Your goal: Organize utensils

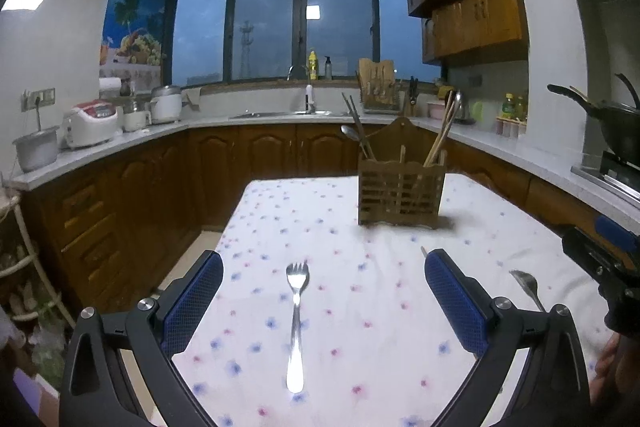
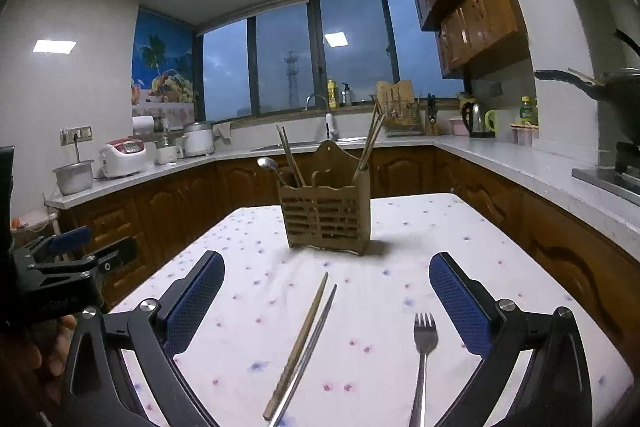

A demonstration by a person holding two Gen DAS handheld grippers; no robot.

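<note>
Over the white tablecloth with small blue and pink flowers [image 1: 360, 307], the left gripper [image 1: 324, 291] hangs with its 2 blue-padded fingers spread wide, holding nothing. Between them lies a shiny steel fork [image 1: 296, 323], tines pointing away. Further right rests a steel spoon [image 1: 528, 287]. The right gripper [image 2: 326, 291] is likewise spread and empty; beneath it lie a brown wooden chopstick [image 2: 300, 339] beside a thin metal chopstick [image 2: 316, 335], then a second steel fork [image 2: 424, 351]. The slatted wooden utensil holder [image 2: 326, 223] stands beyond, upright.
</note>
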